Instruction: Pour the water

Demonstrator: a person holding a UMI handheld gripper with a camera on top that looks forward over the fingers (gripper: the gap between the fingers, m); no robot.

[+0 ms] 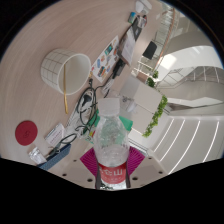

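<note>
- Table [30,95]: pale top, clutter beyond the fingers.
- Cup [62,68]: white, well beyond and left of my bottle.
- Bottle [111,140]: upright, long axis vertical, clamped between my gripper [112,170] pads; I must carry it left-forward before tilting.

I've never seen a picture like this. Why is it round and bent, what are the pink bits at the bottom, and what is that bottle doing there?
The camera rides on a hand-held gripper, a two-fingered tool a person carries, and its wide lens bends the view into a circle. The pink bits are the soft pads on the insides of its two fingers. Between them stands a clear plastic bottle with a red label, and both fingers seem to press on it, so it is held. The view is tilted. Beyond the bottle lies a pale table with a white cup, a red disc, a white box and some small clutter too small to name.
</note>
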